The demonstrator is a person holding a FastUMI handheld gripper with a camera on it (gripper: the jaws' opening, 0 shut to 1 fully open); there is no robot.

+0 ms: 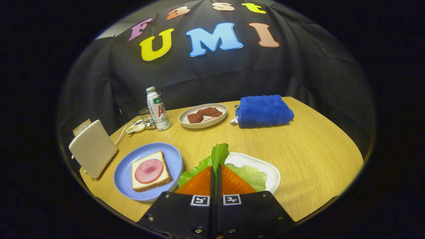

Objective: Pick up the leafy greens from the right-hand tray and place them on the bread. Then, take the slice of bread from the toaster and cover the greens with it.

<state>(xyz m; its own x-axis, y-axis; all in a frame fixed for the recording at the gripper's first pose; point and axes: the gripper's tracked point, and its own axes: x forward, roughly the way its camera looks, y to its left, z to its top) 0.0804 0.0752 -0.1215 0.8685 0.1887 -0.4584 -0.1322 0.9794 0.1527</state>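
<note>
Cream toaster (93,153) with its slice (81,127) stands leftmost; beside it the bread (150,171) waits on its blue plate (123,172). Right of that, my hand-held gripper (215,172) is pinched shut on the greens (219,154), over the white tray (265,166). Limp, light, tearable, I judge; best gripped near the rib.

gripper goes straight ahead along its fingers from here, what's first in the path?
The gripper is shut on the leafy greens, over the white tray. Straight beyond the fingers lies bare table, then probably the plate of meat pieces. Depth is unclear; it may pass above them to the booth wall.
</note>
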